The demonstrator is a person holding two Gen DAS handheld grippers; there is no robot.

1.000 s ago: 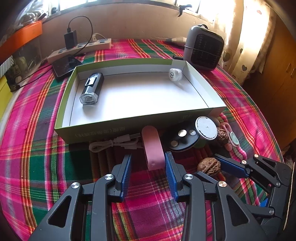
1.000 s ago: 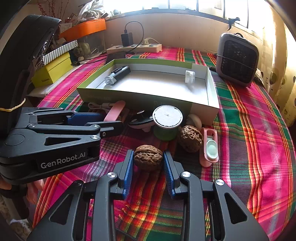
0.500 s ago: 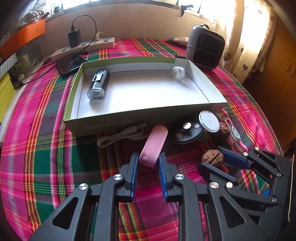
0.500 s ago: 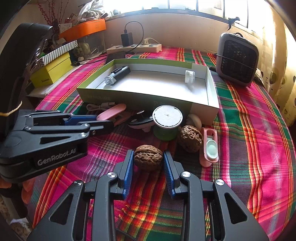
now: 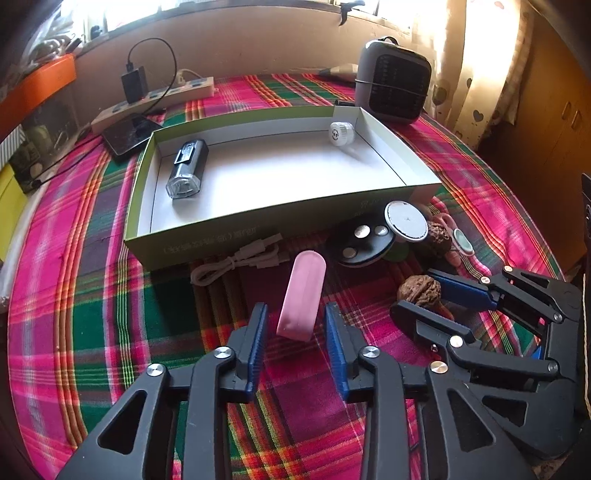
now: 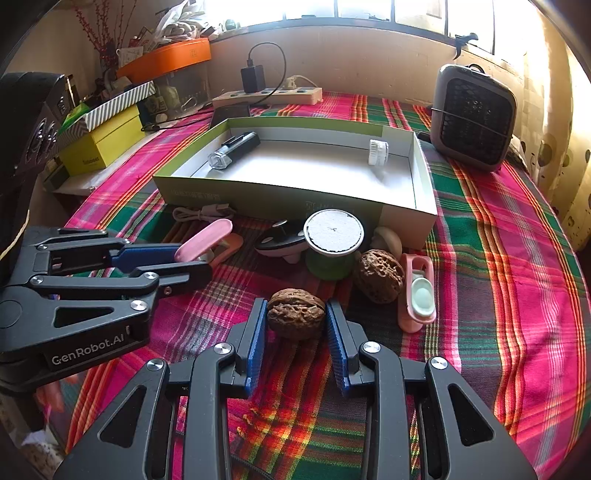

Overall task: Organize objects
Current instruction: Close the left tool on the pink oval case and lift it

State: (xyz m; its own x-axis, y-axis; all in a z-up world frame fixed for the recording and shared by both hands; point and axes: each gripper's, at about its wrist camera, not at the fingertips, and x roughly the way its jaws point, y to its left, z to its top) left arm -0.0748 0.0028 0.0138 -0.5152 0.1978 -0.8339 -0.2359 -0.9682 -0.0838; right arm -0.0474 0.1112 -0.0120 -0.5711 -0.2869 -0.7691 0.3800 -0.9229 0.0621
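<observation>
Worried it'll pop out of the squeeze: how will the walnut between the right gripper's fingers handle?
The walnut looks rounded, so it may roll or twist. Its wrinkled shell should give the right hand-held gripper some bite. Probably rigid and light.

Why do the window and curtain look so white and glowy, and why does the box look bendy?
Left wrist view: sunlight washes out the curtain; the fisheye lens bows the green box. Right wrist view: the window is blown out white, yet the near walnut stays sharp.
</observation>
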